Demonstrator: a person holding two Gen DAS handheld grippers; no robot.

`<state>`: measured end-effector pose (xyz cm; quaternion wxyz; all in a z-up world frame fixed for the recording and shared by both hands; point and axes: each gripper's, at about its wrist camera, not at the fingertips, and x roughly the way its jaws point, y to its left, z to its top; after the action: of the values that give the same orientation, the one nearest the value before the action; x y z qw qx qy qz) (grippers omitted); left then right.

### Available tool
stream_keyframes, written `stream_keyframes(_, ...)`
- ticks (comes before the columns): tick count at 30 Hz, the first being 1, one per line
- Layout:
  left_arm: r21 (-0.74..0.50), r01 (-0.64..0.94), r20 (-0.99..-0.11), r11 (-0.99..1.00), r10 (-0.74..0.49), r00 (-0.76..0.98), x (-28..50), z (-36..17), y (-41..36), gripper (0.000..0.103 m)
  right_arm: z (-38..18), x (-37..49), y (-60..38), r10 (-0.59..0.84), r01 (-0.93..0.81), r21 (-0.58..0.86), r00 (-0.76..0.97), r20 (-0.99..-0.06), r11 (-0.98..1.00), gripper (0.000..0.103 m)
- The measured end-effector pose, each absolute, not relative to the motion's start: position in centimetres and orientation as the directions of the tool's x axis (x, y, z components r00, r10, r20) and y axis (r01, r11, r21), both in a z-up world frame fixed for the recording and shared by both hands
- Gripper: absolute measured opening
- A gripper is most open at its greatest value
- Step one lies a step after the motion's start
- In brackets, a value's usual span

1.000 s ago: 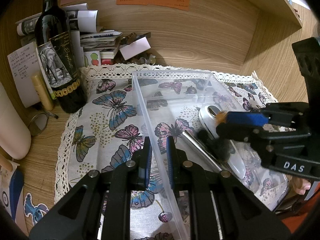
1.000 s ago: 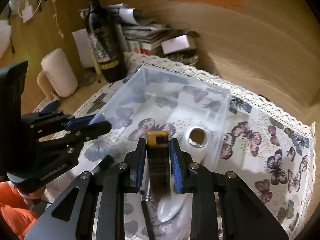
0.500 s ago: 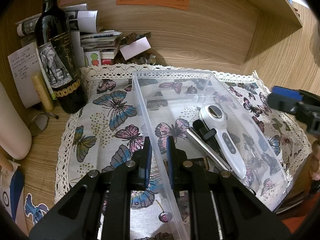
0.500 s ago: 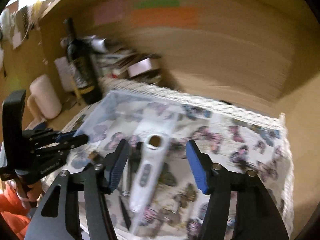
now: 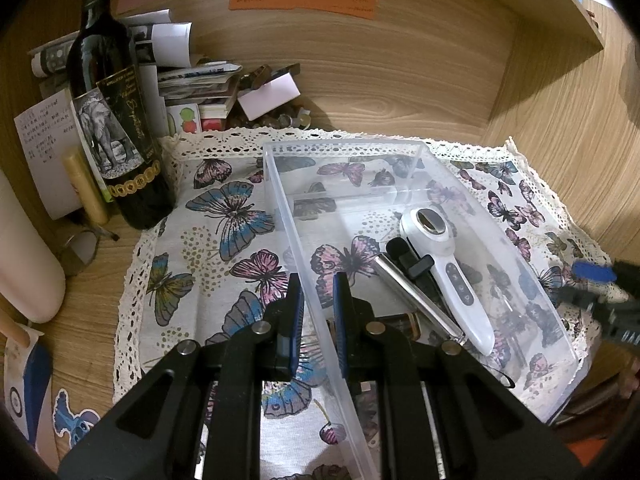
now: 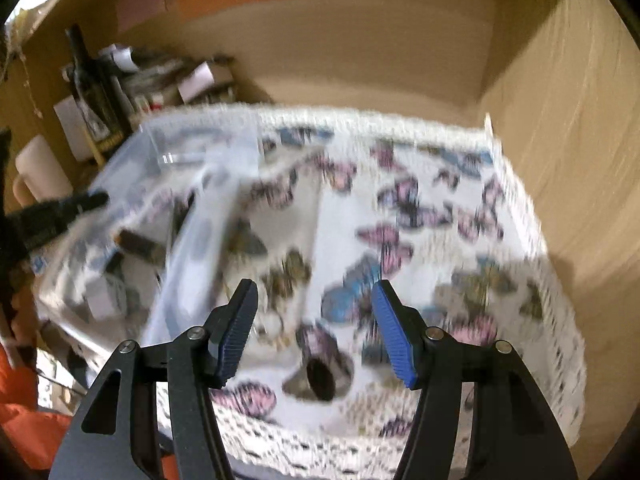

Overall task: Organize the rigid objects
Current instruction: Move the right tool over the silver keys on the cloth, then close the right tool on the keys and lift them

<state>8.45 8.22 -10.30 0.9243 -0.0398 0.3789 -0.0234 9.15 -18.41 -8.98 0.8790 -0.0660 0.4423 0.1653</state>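
A clear plastic bin (image 5: 280, 184) sits on the butterfly cloth (image 5: 224, 216). Inside lie a white handheld device (image 5: 448, 276), a silver rod (image 5: 412, 292), a black clip (image 5: 416, 264) and a small brown roll (image 5: 404, 324). My left gripper (image 5: 318, 308) is shut on the bin's left wall. My right gripper (image 6: 314, 328) is open and empty above the cloth, right of the bin (image 6: 192, 160); that view is blurred. A small dark round object (image 6: 320, 378) lies on the cloth just below its fingers. The right gripper's blue pad (image 5: 592, 272) shows at the left wrist view's right edge.
A dark wine bottle (image 5: 112, 128) stands at the back left beside stacked papers and booklets (image 5: 196, 88). A cream cylinder (image 5: 24, 264) stands at the far left. Wooden walls close the back and the right side (image 6: 560, 160).
My right gripper let go of the brown roll in the bin, opened, and swung out to the right over the cloth. The left gripper has kept its hold on the bin wall.
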Motion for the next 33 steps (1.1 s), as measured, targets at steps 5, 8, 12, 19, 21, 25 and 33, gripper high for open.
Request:
stream_keyframes(5,-0.091,0.013,-0.698,0.996,-0.073,0.712,8.4,-10.3,8.2,0.013,-12.2,8.3,-19.0,0.224,-0.349,0.051,0.476,-0.85,0.936,0.048)
stream_keyframes(8,-0.091,0.013,-0.698,0.996,-0.073,0.712,8.4,-10.3,8.2,0.013,-13.6,7.8,-18.8,0.223,-0.379,0.047,0.435,-0.872,0.924,0.029)
stream_keyframes(12,-0.094,0.013,-0.698,0.996,-0.075,0.712,8.4,-10.3,8.2,0.013,-12.9,7.6,-18.6,0.219,-0.385,0.022,0.475,-0.852,0.923,0.021)
stream_keyframes(19,-0.097,0.015,-0.698,0.995,-0.078,0.712,8.5,-10.3,8.3,0.013,-10.0,8.4,-18.2,0.228,-0.375,0.001,0.564,-0.794,0.927,0.021)
stream_keyframes(21,-0.096,0.015,-0.698,0.995,-0.078,0.712,8.5,-10.3,8.3,0.013,-9.1,8.7,-17.9,0.231,-0.374,-0.008,0.59,-0.773,0.927,0.021)
stream_keyframes(25,-0.104,0.016,-0.697,0.994,-0.084,0.712,8.5,-10.2,8.4,0.013,-7.3,9.4,-17.1,0.256,-0.388,-0.01,0.626,-0.736,0.922,0.021)
stream_keyframes(33,-0.125,0.017,-0.695,0.992,-0.1,0.712,8.3,-10.2,8.7,0.013,-4.7,10.0,-14.4,0.332,-0.465,-0.02,0.662,-0.672,0.885,0.021)
